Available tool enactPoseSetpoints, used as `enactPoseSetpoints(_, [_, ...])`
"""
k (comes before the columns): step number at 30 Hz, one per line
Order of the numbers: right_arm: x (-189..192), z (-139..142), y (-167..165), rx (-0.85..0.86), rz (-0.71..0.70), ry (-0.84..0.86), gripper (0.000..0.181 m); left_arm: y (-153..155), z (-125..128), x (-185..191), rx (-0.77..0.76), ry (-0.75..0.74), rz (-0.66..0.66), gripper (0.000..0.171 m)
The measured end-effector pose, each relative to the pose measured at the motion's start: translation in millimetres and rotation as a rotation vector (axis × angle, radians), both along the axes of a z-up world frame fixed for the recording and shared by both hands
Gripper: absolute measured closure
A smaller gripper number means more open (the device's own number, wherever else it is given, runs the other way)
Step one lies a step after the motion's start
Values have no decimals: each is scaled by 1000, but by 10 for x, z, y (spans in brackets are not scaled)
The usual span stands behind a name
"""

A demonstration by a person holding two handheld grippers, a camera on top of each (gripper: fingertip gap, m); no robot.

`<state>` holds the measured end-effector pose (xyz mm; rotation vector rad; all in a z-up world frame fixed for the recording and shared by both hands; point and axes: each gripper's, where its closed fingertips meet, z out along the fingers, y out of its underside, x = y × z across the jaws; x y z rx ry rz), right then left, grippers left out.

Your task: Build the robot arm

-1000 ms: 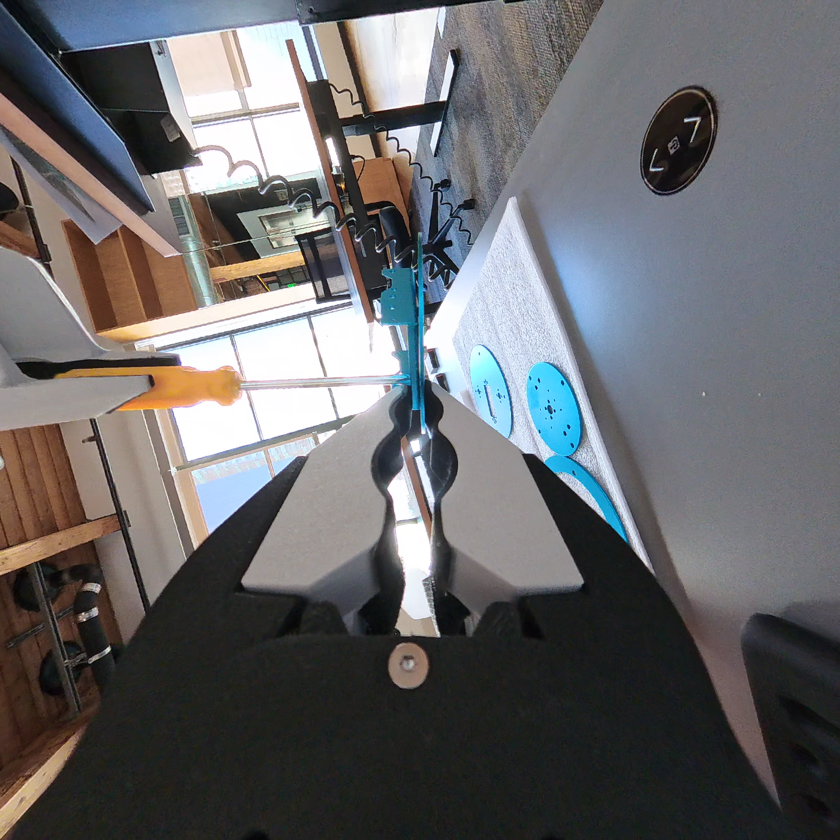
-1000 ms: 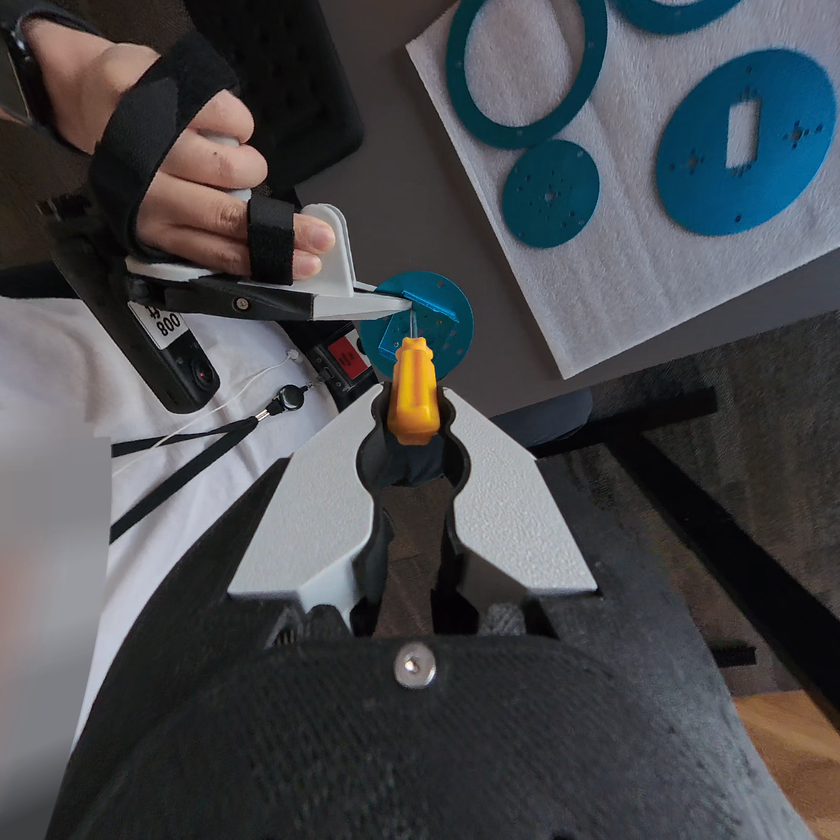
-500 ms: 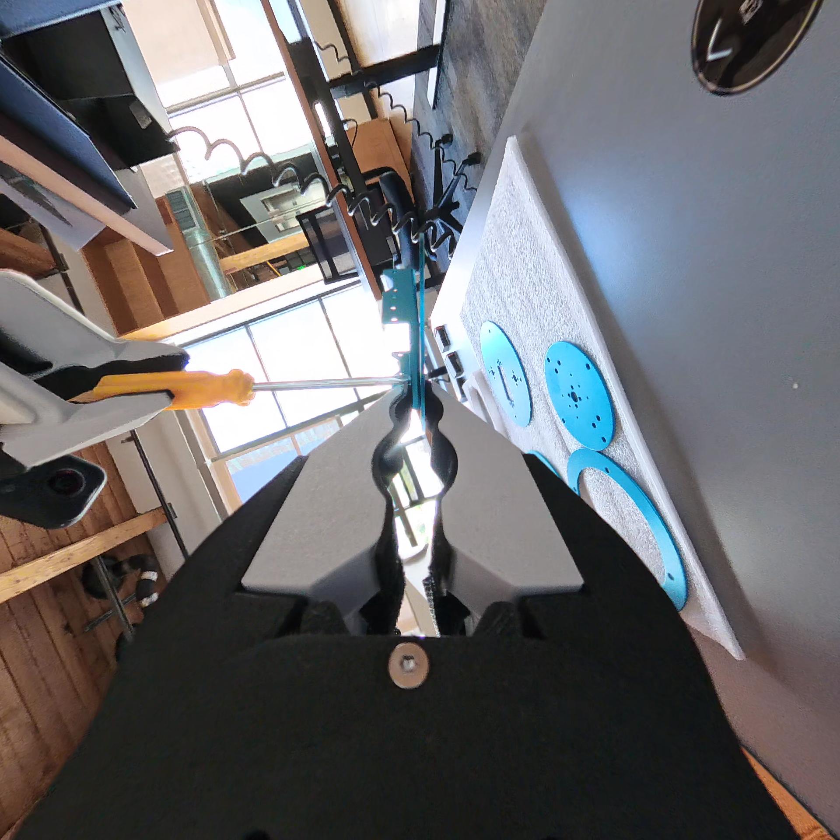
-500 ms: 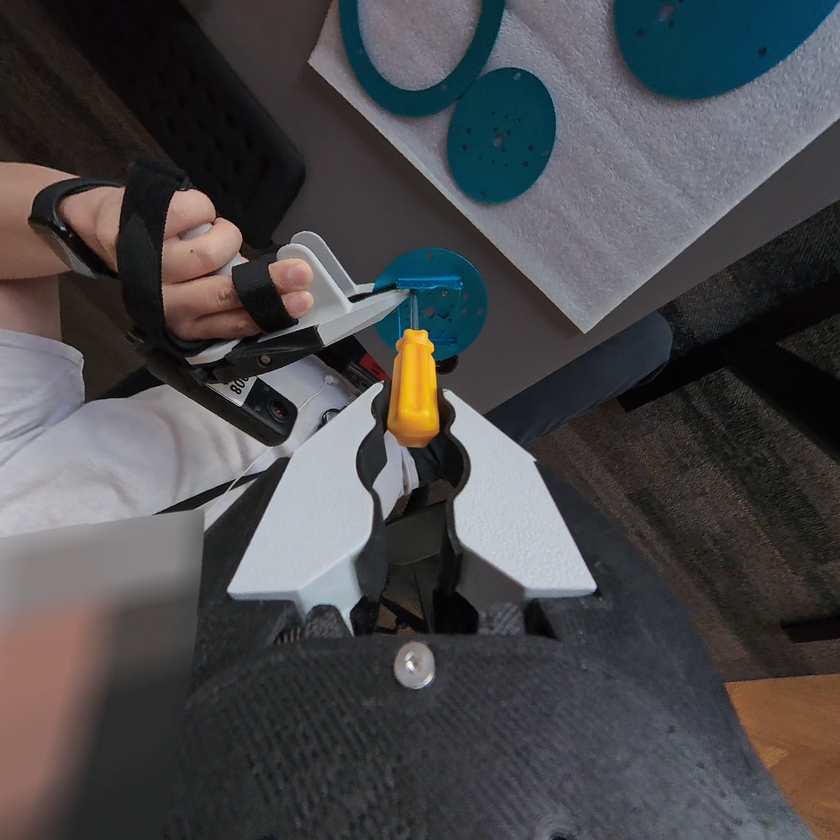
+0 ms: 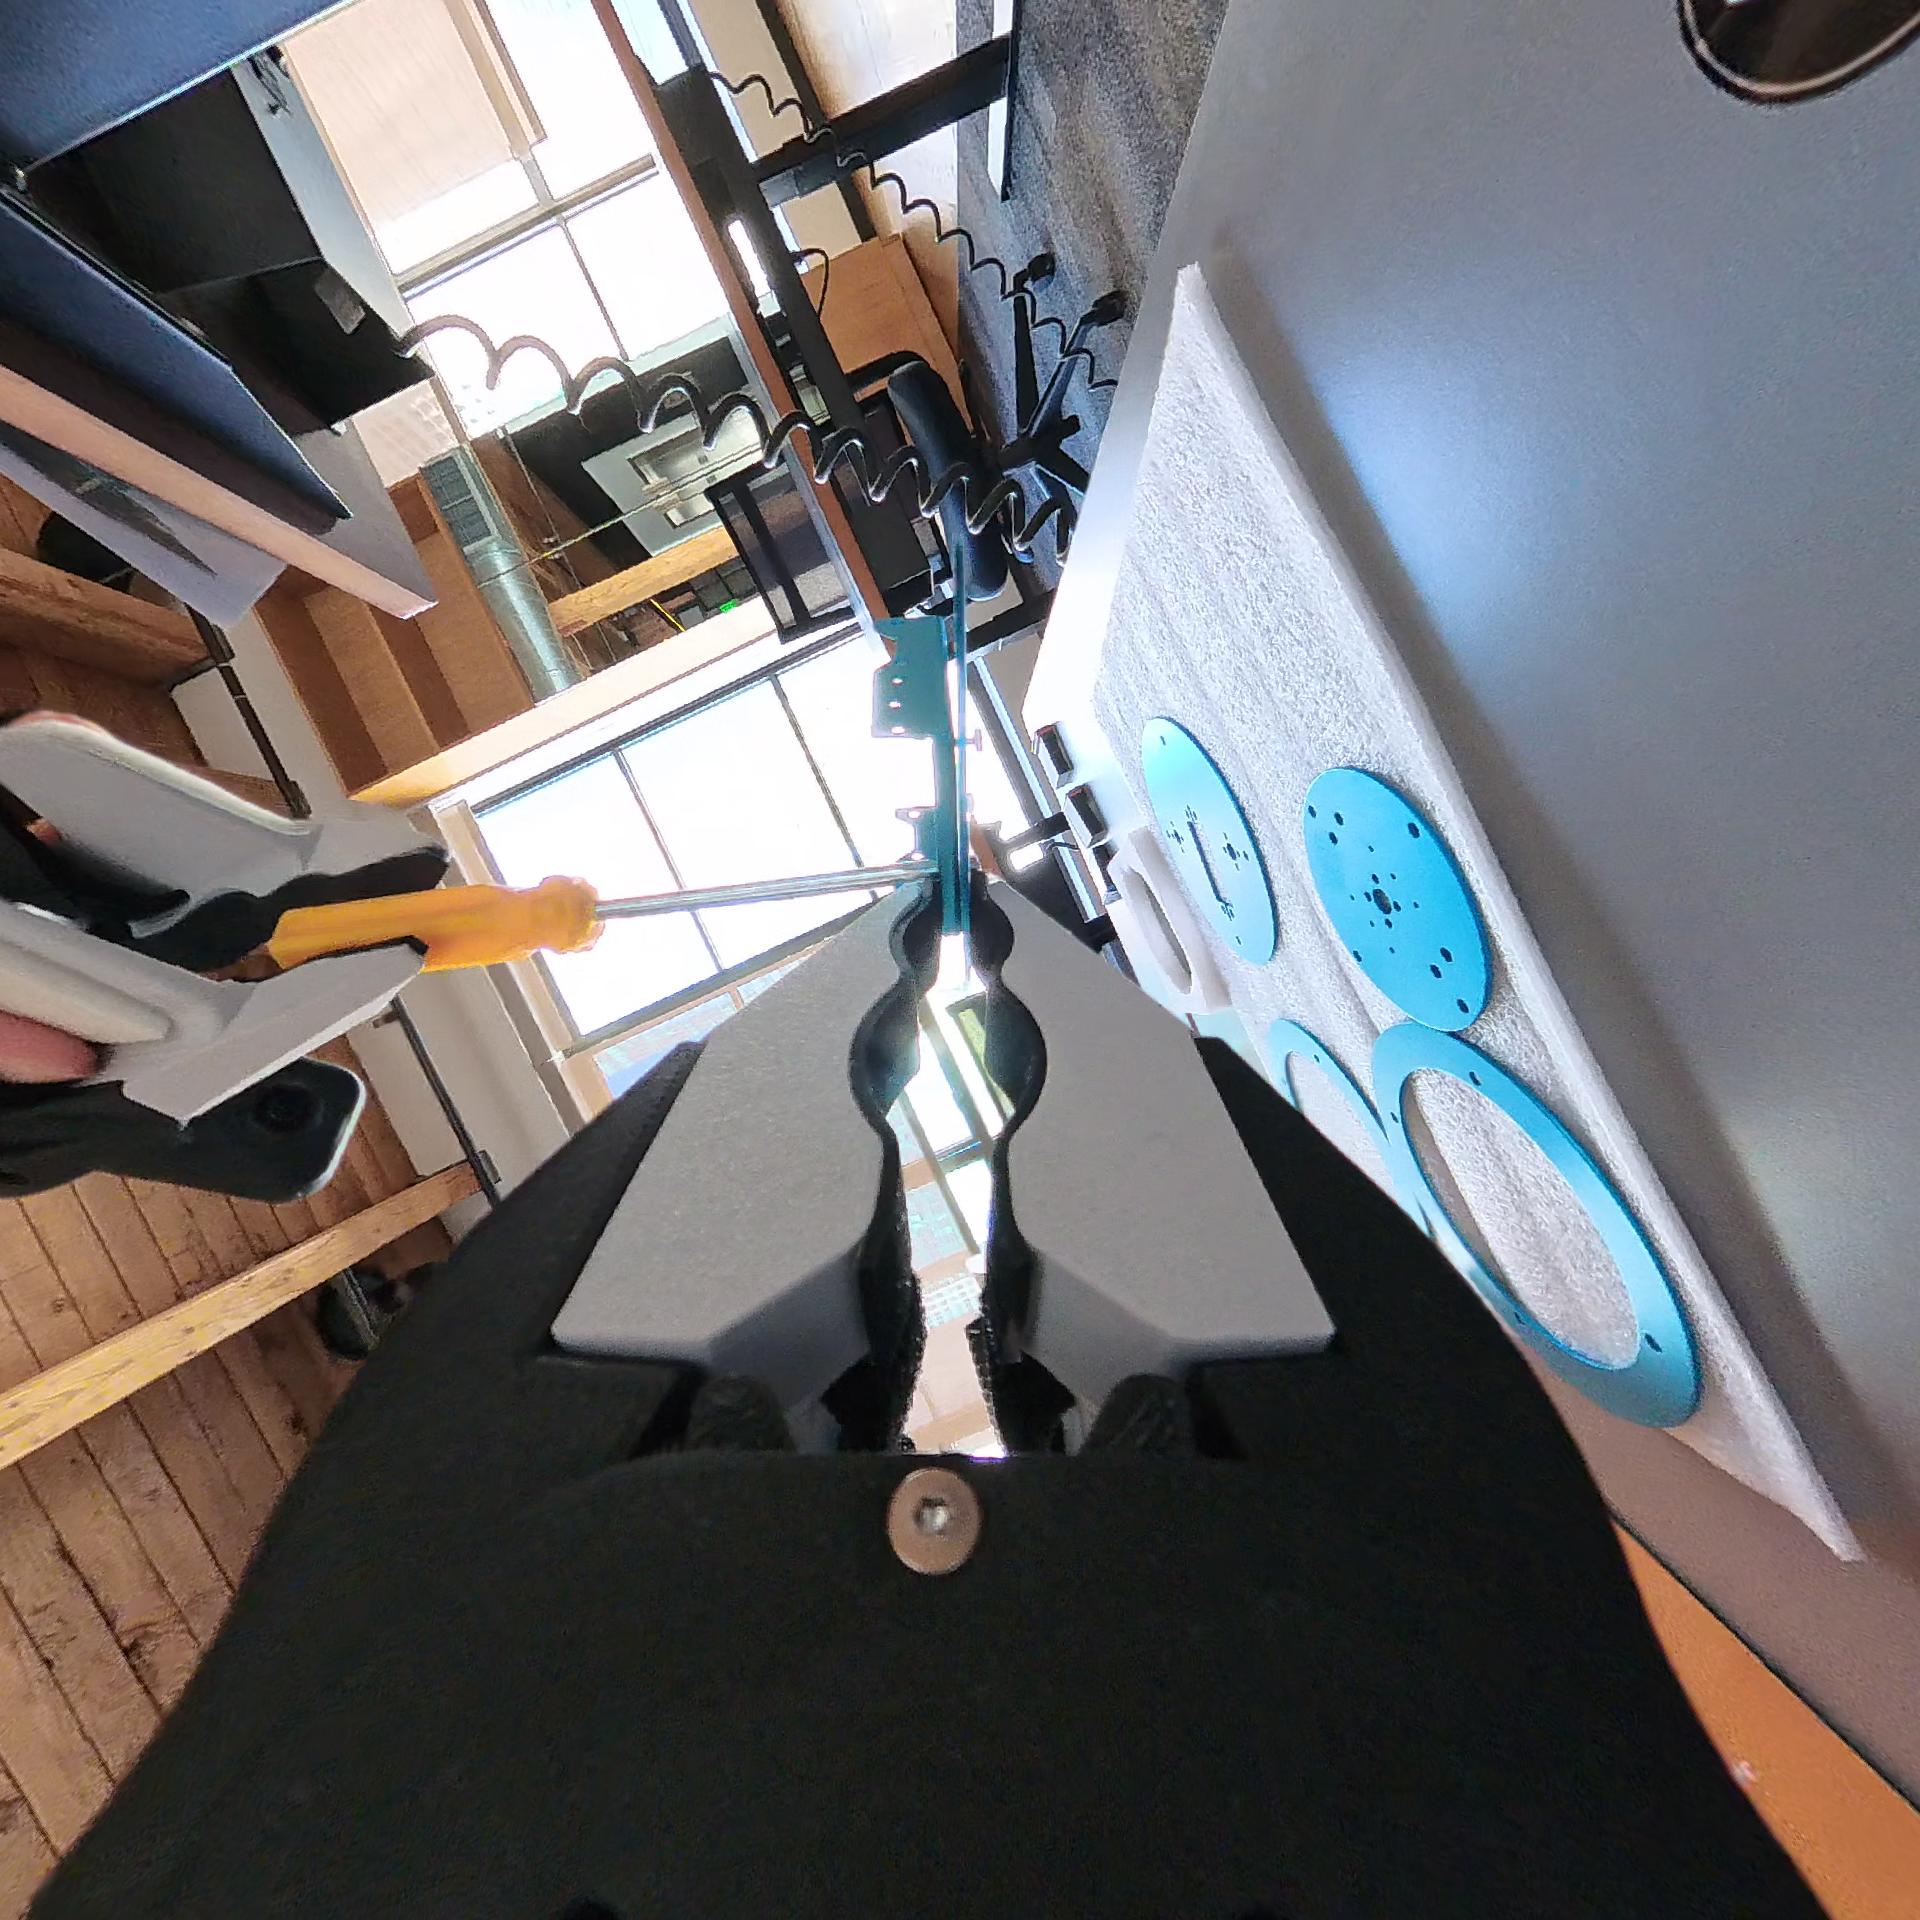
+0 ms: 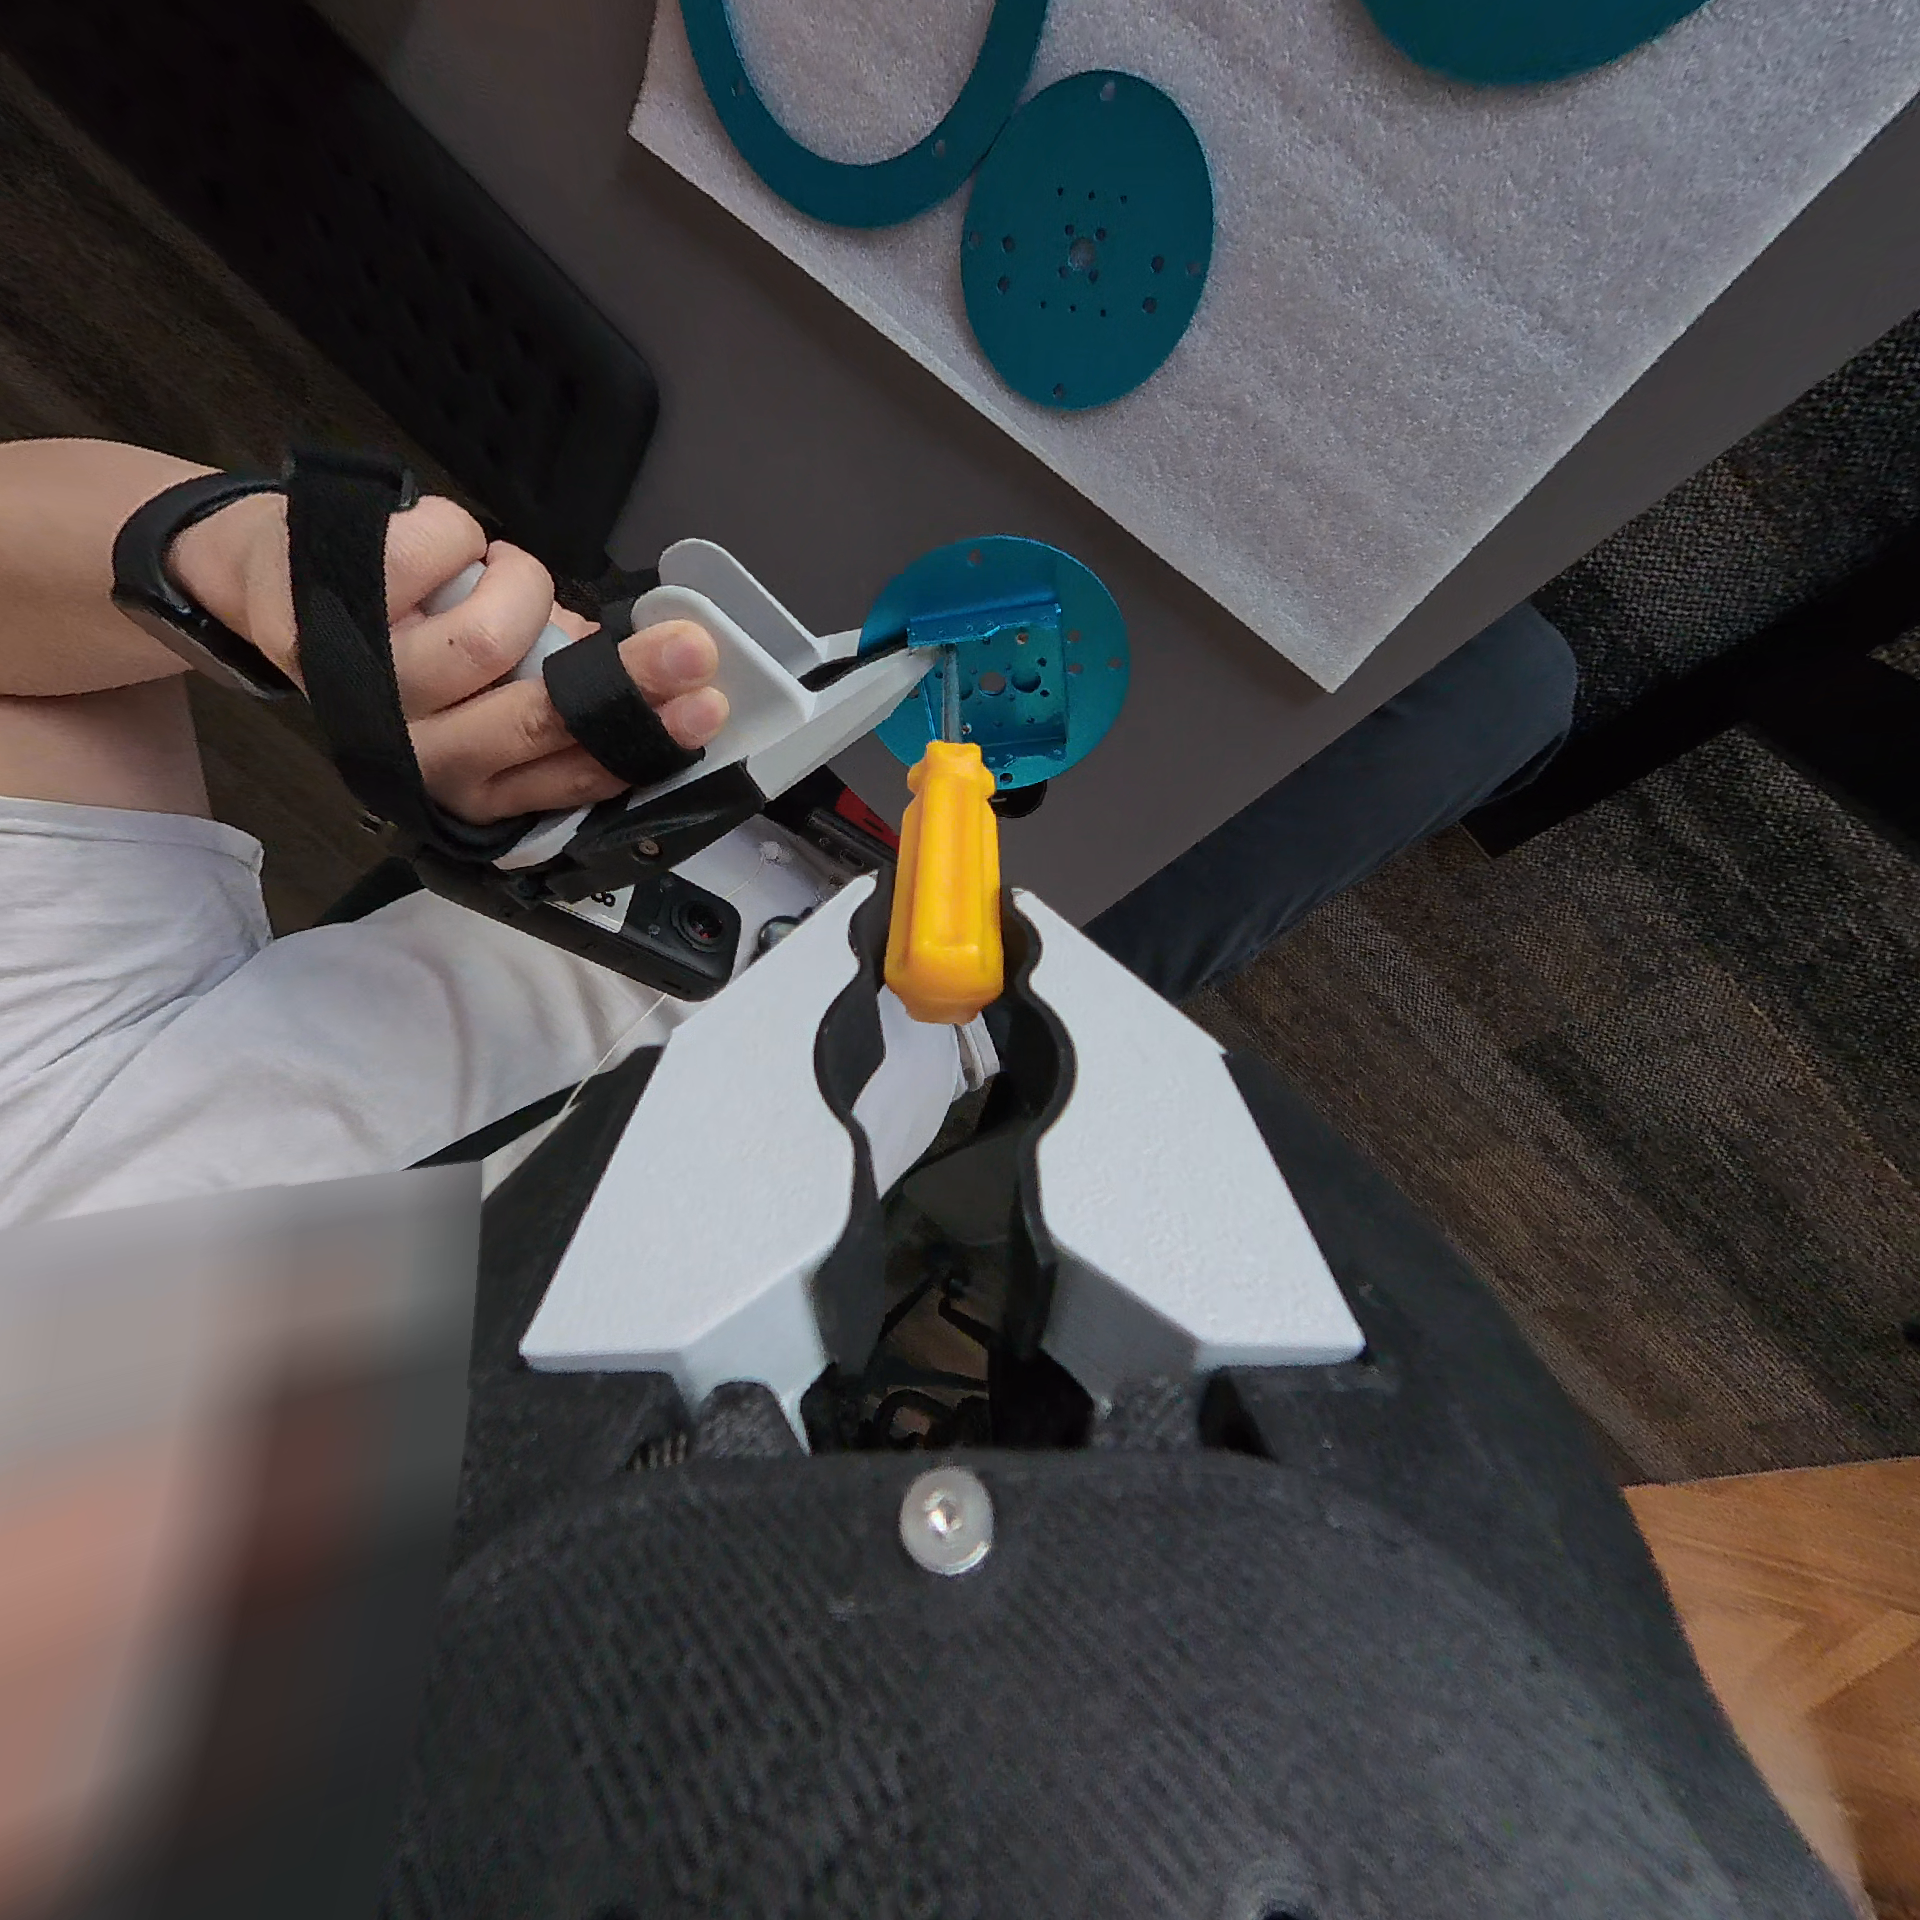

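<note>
My left gripper [image 5: 951, 906] is shut on the rim of a small blue disc [image 5: 961, 727], seen edge-on, with a blue perforated bracket [image 5: 914, 675] on its face. My right gripper [image 6: 940, 920] is shut on the orange handle of a screwdriver [image 6: 943, 873]. The screwdriver's metal shaft reaches the bracket [image 6: 997, 681] on the disc [image 6: 1086, 634], close to the left gripper's fingertips [image 6: 873, 681]. In the left wrist view the screwdriver [image 5: 447, 920] comes in from the left, held by the right gripper [image 5: 312, 935]. Both are held in the air beside the table edge.
A white foam sheet [image 6: 1455, 332] lies on the grey table [image 5: 1610, 416] with a blue holed disc [image 6: 1086, 239], a blue ring [image 6: 831, 156] and a larger slotted disc [image 5: 1205, 842]. A black perforated object [image 6: 364, 260] sits at the left. Carpet [image 6: 1558, 1091] lies below. One gripper's finger ends stand about 10 cm off the other's.
Both grippers, with the disc and screwdriver, have shifted along the table edge, so the foam sheet and blue parts sit differently in view. The screwdriver tip stays at the bracket. Both grips are unchanged.
</note>
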<state>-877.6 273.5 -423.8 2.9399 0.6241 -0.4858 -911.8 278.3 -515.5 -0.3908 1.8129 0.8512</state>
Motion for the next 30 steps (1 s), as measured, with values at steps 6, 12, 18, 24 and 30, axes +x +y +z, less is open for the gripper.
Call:
enactPoseSetpoints(6, [-25,69,30,8,-17,-1,163,56,72,-28,27,-16,43,169])
enactPoseSetpoints(12, [-4,169,70,-44,-100,86,162,127,211,-84,113,-48,93,168])
enactPoseSetpoints(18, [19,315,111,-97,-173,191,163,201,411,-157,162,-76,139,168])
enactPoseSetpoints(24, [-11,451,127,-102,-180,225,162,270,568,-219,176,-108,166,168])
enactPoseSetpoints(30, [-61,599,147,-93,-182,271,163,311,744,-307,172,-160,186,168])
